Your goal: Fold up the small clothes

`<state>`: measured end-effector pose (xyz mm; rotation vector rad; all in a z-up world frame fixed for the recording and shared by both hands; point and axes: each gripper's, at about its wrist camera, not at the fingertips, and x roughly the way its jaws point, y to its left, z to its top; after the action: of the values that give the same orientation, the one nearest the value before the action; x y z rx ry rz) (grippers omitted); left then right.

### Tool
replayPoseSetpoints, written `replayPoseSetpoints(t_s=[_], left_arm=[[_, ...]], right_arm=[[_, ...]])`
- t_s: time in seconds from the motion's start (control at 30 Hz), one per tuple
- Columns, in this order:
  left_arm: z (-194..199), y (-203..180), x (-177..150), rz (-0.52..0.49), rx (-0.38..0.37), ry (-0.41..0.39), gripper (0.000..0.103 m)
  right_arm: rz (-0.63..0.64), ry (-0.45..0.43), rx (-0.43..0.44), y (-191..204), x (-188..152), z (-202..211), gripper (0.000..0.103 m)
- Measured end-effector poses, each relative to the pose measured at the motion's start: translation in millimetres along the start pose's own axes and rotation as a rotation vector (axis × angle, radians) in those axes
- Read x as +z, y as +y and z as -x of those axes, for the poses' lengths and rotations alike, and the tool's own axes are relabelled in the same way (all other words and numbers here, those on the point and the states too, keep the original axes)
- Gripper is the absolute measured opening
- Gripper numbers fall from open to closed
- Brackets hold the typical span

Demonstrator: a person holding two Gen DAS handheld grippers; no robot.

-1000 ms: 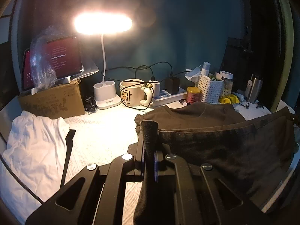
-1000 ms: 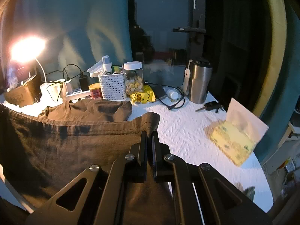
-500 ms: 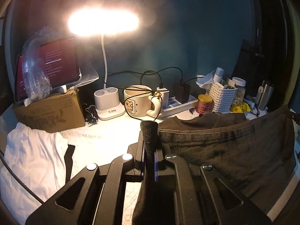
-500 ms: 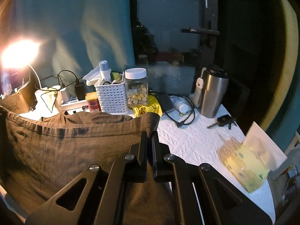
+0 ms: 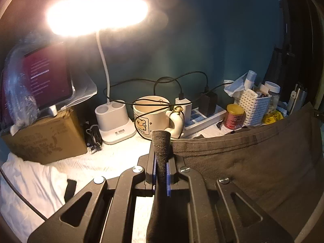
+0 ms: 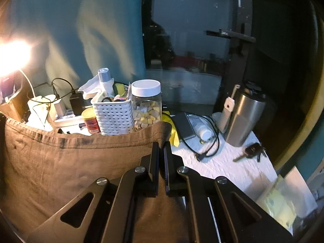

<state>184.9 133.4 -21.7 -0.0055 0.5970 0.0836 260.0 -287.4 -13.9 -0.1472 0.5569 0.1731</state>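
Left wrist view: the left tool (image 5: 161,151) pinches one corner of the dark brown garment (image 5: 253,162); the right tool (image 6: 161,151) clamps the opposite corner. The hem hangs stretched between them above the surface (image 6: 222,162), before the mug (image 5: 150,115) along its far edge.

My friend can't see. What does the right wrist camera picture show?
The black right gripper is shut on the hem corner of a dark brown cloth garment, holding it up like a curtain. Behind it stand a white plastic basket, a clear jar with a white lid and a steel tumbler on a white table.
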Motion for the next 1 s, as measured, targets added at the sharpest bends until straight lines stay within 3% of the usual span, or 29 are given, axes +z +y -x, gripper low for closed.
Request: replayPoseSetpoints(t_s=[0.47,0.87,1.0], left_arm=[[-66.0,8.1,8.9,-0.007,0.02,0.046,0.006],[-113.2,2.5,-7.0,-0.037,0.049,0.141,0.006],[-122.2,1.8,-13.6,-0.049,0.061,0.183,0.006]], right_arm=[[-0.003,0.042,-0.013,4.2,12.3,-72.5,0.005],[-0.016,0.133,-0.042,1.2,-6.3,-118.6,0.005],[-0.006,0.158,-0.094,3.9,-11.4,-128.0,0.005]])
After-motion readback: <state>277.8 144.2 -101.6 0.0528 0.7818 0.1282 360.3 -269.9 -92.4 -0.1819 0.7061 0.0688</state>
